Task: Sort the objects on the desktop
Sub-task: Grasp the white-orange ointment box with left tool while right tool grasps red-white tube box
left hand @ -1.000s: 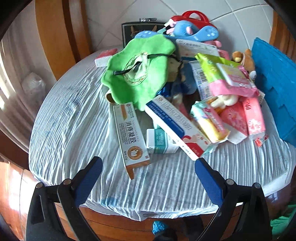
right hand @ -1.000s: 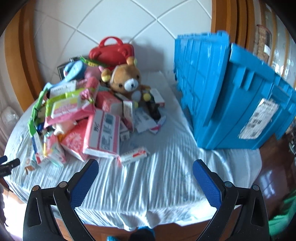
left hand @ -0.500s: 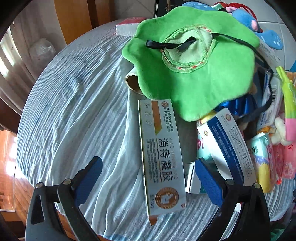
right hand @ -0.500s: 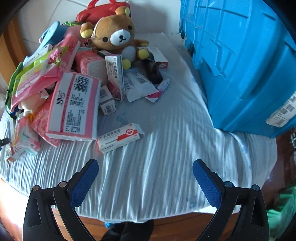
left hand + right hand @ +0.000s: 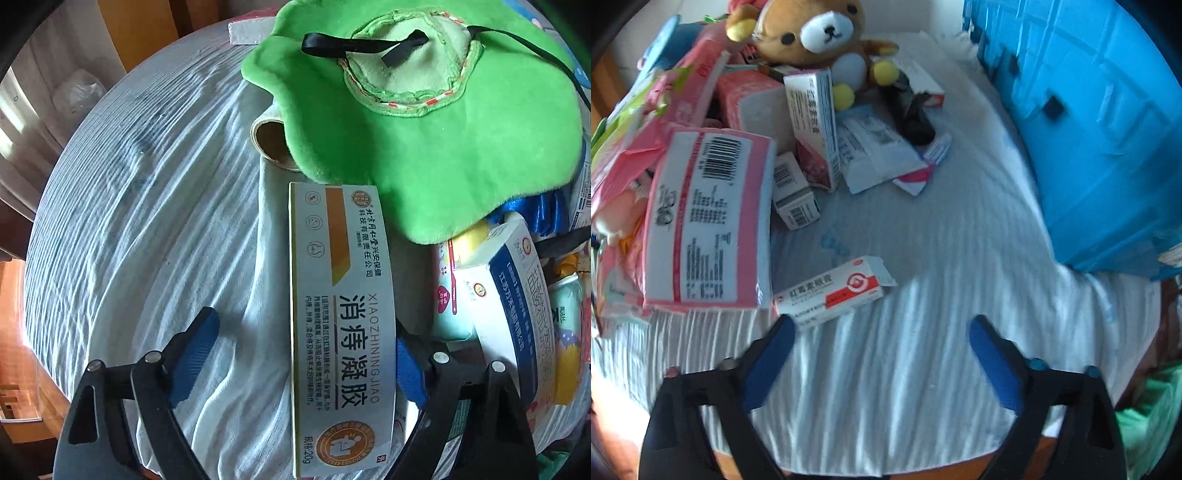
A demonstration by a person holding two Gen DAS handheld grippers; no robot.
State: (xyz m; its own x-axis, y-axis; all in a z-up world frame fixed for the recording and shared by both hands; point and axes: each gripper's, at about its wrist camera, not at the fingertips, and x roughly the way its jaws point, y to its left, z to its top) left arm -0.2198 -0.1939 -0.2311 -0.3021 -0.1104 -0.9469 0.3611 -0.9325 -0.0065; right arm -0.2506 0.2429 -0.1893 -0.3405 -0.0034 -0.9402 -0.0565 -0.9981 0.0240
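Observation:
In the left wrist view my left gripper is open, its blue fingers on either side of a long white and orange ointment box lying on the white cloth; the right finger sits close to the box's edge, partly hidden by it. A green plush piece with a black ribbon lies just beyond. In the right wrist view my right gripper is open and empty above the cloth, just in front of a small red and white ointment box.
A blue crate stands at the right. A teddy bear, pink packs and several medicine boxes pile at the left and back. A cardboard tube and a blue-white box flank the left gripper's box. The round table's edge is near.
Both grippers have moved forward and down toward the table. The left one now straddles the long ointment box. The right one has closed in on the small red and white box.

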